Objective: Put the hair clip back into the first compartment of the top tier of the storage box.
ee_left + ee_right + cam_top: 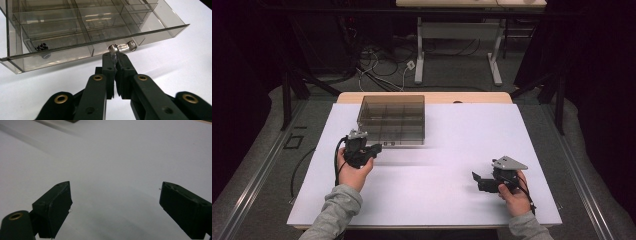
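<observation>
Gripping the small clear handle (121, 47) on the front of the smoky plastic box (392, 119), our left gripper (113, 56) has its jaws pinched narrow around it. That box sits at the far left of the white table (452, 150). Our right gripper (115, 202) hovers well apart, jaws spread wide, holding nothing.
</observation>
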`<action>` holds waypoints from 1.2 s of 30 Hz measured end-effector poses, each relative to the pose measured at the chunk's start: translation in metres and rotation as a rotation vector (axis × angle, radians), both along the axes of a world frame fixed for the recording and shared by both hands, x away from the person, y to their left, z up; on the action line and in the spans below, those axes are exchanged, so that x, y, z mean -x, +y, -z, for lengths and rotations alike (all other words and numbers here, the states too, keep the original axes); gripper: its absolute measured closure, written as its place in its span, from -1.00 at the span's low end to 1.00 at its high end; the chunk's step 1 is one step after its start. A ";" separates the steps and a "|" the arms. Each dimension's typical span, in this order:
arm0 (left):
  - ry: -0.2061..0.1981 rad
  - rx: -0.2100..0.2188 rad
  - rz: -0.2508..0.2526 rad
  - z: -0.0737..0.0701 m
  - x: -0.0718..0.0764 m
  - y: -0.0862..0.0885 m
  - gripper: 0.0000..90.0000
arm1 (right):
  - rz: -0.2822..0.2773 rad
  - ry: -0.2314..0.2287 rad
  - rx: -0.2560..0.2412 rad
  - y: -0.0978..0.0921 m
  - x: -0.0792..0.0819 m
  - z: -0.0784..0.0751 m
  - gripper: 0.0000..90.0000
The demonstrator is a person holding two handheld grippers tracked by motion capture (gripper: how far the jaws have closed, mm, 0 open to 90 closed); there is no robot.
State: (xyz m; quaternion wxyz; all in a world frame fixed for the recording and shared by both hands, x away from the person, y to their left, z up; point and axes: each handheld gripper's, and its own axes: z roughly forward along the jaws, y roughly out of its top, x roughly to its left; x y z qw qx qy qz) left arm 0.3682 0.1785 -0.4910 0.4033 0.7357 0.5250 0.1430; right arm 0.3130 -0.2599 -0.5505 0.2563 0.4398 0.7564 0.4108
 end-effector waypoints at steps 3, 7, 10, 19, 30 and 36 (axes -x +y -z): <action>0.011 0.008 -0.005 0.001 -0.002 0.000 0.99 | 0.002 0.001 0.003 0.000 0.000 0.000 -0.78; 0.020 0.009 -0.011 0.004 -0.005 -0.001 1.00 | 0.000 0.001 0.003 0.000 0.000 0.000 -0.78; 0.031 0.009 -0.014 0.006 -0.007 -0.001 1.00 | 0.002 0.002 0.003 0.000 0.000 0.000 -0.78; 0.044 0.010 -0.025 0.010 -0.012 -0.003 1.00 | 0.001 0.003 0.001 0.000 0.000 0.000 -0.78; 0.051 0.005 -0.035 0.012 -0.016 -0.004 1.00 | -0.003 0.003 0.003 0.000 0.000 0.000 -0.78; 0.051 0.004 -0.036 0.012 -0.018 -0.006 1.00 | -0.001 0.005 0.000 0.000 0.000 0.000 -0.78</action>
